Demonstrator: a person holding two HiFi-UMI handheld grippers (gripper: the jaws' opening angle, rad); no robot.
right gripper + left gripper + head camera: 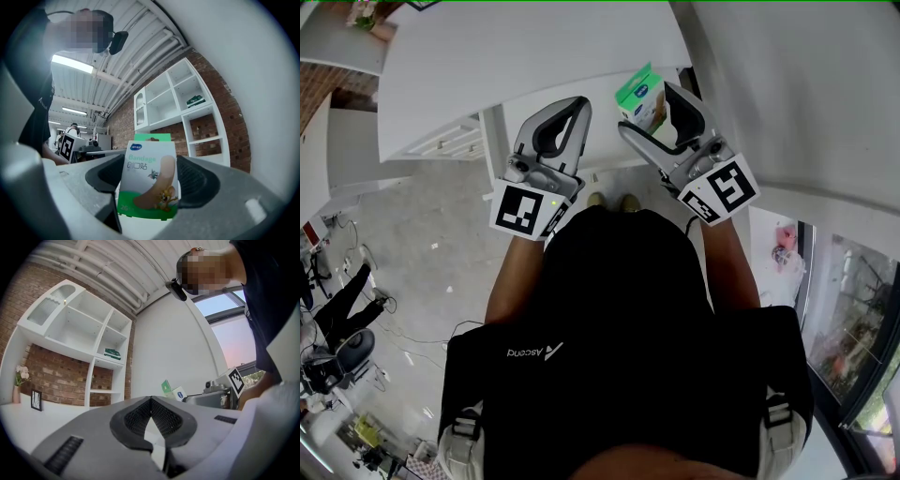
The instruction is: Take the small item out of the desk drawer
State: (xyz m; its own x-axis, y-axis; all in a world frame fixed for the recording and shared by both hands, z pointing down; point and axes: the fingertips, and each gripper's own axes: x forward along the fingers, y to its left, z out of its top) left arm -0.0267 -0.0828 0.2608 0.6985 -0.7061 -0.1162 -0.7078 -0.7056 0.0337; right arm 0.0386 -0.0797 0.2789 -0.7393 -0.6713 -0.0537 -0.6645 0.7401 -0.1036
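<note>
bandage box (147, 180) in right hand-held gripper (148, 183), cartoon front

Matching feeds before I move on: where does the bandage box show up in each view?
Head view: bandage box top centre, held in the right gripper.
Left gripper view: small, just right of centre.
Right gripper view: lower centre, upright between the fingers.
Shared landmark: the white shelf unit, seen in both gripper views only.
</note>
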